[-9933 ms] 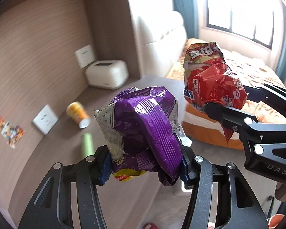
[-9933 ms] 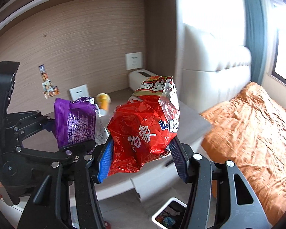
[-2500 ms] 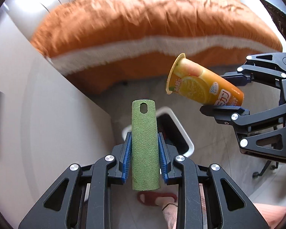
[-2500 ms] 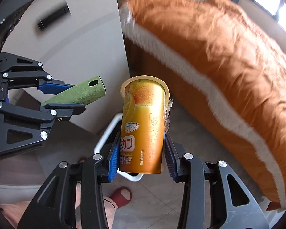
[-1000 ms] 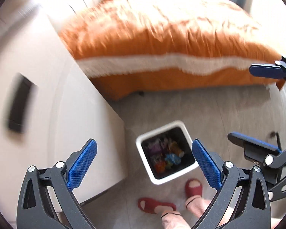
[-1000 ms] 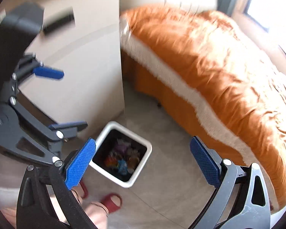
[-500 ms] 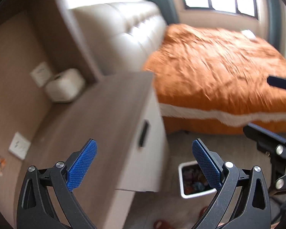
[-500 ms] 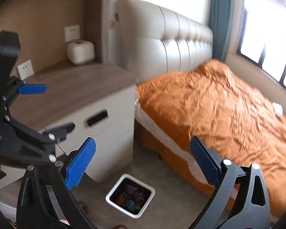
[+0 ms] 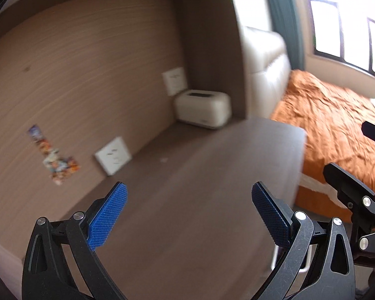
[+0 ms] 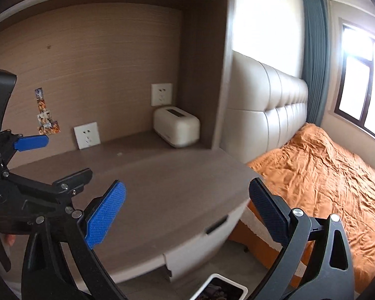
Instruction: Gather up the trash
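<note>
My left gripper point(image 9: 188, 215) is open and empty, held above the brown top of the bedside cabinet point(image 9: 187, 175). My right gripper point(image 10: 187, 212) is open and empty over the same cabinet top point(image 10: 162, 182). The left gripper also shows at the left of the right wrist view point(image 10: 50, 160). Part of the right gripper shows at the right edge of the left wrist view point(image 9: 357, 200). A white trash bin point(image 10: 218, 290) with wrappers inside stands on the floor below the cabinet front. No trash item shows on the cabinet top.
A cream tissue box point(image 9: 202, 108) stands at the back of the cabinet top in the corner. White wall sockets point(image 10: 86, 135) and a strip of stickers point(image 10: 45, 112) are on the wood back panel. A bed with an orange cover point(image 10: 325, 175) lies to the right.
Both grippers held trash over the bin, then opened and let it drop in. Since then both have swung up from the floor to face the cabinet top.
</note>
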`<state>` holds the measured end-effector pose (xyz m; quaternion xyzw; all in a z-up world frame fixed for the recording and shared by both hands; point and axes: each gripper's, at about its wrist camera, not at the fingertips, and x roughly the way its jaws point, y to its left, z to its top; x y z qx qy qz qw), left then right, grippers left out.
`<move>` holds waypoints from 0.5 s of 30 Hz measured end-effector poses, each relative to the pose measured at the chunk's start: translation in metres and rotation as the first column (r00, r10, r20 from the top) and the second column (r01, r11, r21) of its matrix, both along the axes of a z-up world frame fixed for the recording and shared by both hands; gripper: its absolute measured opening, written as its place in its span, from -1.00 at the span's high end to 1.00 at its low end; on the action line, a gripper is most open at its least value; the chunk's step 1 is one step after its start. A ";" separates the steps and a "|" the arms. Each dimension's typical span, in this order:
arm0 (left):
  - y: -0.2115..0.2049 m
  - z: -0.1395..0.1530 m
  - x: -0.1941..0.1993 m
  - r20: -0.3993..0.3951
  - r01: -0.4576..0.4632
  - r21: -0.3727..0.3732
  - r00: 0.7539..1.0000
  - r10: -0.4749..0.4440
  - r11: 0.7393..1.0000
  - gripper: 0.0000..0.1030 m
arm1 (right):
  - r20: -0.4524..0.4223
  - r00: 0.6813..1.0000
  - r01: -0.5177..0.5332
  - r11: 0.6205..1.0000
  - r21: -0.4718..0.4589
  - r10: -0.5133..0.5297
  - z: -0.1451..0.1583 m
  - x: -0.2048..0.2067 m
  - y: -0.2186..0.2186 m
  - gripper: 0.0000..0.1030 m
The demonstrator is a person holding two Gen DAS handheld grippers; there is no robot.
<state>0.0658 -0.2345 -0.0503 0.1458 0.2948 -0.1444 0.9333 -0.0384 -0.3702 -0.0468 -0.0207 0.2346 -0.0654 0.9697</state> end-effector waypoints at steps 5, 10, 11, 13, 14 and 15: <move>0.047 0.015 0.015 0.018 -0.061 -0.048 0.998 0.062 0.997 -0.90 | 0.023 0.999 -0.040 0.999 -0.033 0.041 0.016 0.019 0.048 -0.91; 0.083 0.022 0.022 0.023 -0.090 -0.071 0.996 0.092 0.993 -0.91 | 0.038 0.997 -0.068 0.997 -0.048 0.069 0.025 0.032 0.079 -0.91; 0.088 0.022 0.023 0.021 -0.096 -0.073 0.995 0.098 0.993 -0.90 | 0.040 0.997 -0.069 0.996 -0.051 0.071 0.025 0.034 0.084 -0.91; 0.101 0.023 0.025 0.010 -0.106 -0.092 0.994 0.108 0.990 -0.91 | 0.032 0.996 -0.077 0.996 -0.049 0.079 0.026 0.039 0.093 -0.91; 0.105 0.023 0.026 0.004 -0.110 -0.101 0.994 0.111 0.989 -0.91 | 0.032 0.996 -0.080 0.996 -0.044 0.081 0.027 0.042 0.097 -0.91; 0.113 0.023 0.027 -0.004 -0.119 -0.114 0.993 0.119 0.986 -0.91 | 0.035 0.996 -0.080 0.996 -0.036 0.081 0.028 0.044 0.101 -0.91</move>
